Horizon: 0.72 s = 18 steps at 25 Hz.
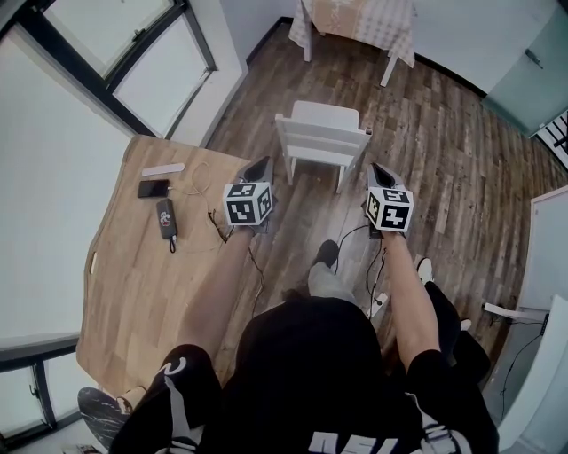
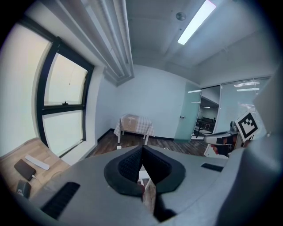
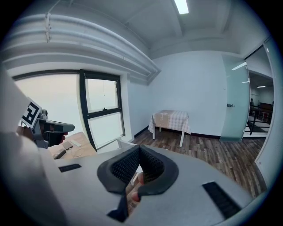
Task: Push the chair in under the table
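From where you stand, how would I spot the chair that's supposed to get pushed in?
Find the big wooden table by the windows on the left. Off its far corner, out on the dark plank floor, stands the chair. It is plain white with a slatted back, unlike the cloth-covered table farther back.

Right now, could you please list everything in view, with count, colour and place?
chair: one, white, on the floor ahead of the grippers.
wooden table: one, light brown, at the left.
phone: one, black, on the wooden table.
flat bar: one, white, beside the phone.
small device: one, black, near the phone.
far table: one, checked cloth, beyond the chair.
left gripper: one, grey, shut, empty.
right gripper: one, grey, shut, empty.
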{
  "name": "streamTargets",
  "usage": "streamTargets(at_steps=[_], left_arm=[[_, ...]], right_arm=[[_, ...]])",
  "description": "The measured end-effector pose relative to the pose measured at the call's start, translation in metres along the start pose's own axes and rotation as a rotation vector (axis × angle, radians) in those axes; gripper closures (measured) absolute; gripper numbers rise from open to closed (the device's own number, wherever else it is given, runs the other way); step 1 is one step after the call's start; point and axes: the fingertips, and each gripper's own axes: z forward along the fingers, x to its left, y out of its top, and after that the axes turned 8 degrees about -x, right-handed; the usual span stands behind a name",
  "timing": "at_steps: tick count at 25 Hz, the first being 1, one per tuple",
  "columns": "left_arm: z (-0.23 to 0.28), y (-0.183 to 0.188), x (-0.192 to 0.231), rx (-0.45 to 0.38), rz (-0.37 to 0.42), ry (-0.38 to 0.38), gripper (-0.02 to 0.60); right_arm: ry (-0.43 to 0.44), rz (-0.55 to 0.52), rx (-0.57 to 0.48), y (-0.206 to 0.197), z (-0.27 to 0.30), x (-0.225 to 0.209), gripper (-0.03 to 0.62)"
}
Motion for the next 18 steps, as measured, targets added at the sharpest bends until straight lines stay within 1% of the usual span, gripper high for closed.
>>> streamTargets(at_steps=[4, 13, 18], left_arm=[[0.024, 0.003, 0.009, 0.007, -0.005, 0.012, 0.557], [0.082, 0.001, 0.028, 0.052, -0.021, 0.034, 0.556], [0.113, -0.002, 0.030, 0.077, -0.052, 0.044, 0.557]], right_arm=[[0.004, 0.000, 0.014, 0.002, 0.023, -0.012, 0.580], [0.021, 0.009, 0.052, 0.002, 0.083, -0.038, 0.580], [0.041, 0.009, 0.074, 0.005, 0.113, -0.055, 0.580]])
